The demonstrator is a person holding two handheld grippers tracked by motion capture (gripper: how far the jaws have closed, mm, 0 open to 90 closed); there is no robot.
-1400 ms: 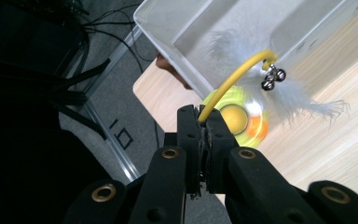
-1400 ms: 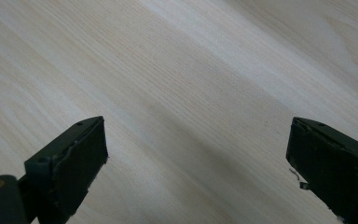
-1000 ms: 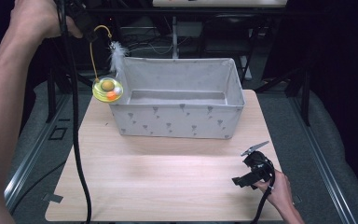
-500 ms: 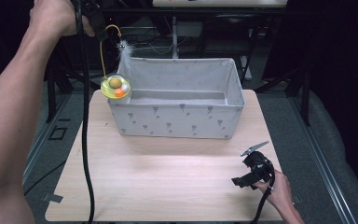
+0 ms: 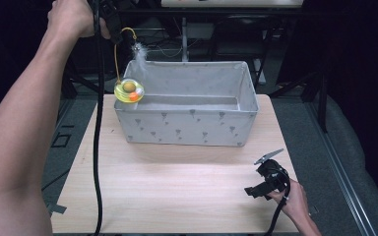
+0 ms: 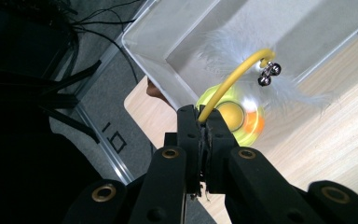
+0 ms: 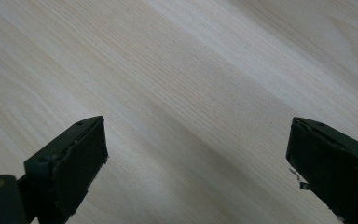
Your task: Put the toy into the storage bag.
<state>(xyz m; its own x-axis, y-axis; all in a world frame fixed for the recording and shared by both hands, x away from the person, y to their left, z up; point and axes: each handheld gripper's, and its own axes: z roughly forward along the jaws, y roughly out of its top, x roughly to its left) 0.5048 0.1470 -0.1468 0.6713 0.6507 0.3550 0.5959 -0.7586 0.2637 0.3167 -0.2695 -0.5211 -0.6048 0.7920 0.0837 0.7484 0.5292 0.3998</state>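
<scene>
Left claw clamped shut on the yellow cord of a feathered yellow disc cat toy, which dangles straight below it over the near-left corner of the grey fabric bin; right claw idle, wide open, empty.

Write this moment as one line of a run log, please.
left claw: shut on yellow cord | cat toy: hanging at bin left corner | right claw: open, over table

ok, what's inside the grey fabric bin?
The grey fabric bin shows bare pale floor and inner walls. Its near-left corner is hidden by the dangling yellow cat toy, held by the left gripper.
</scene>
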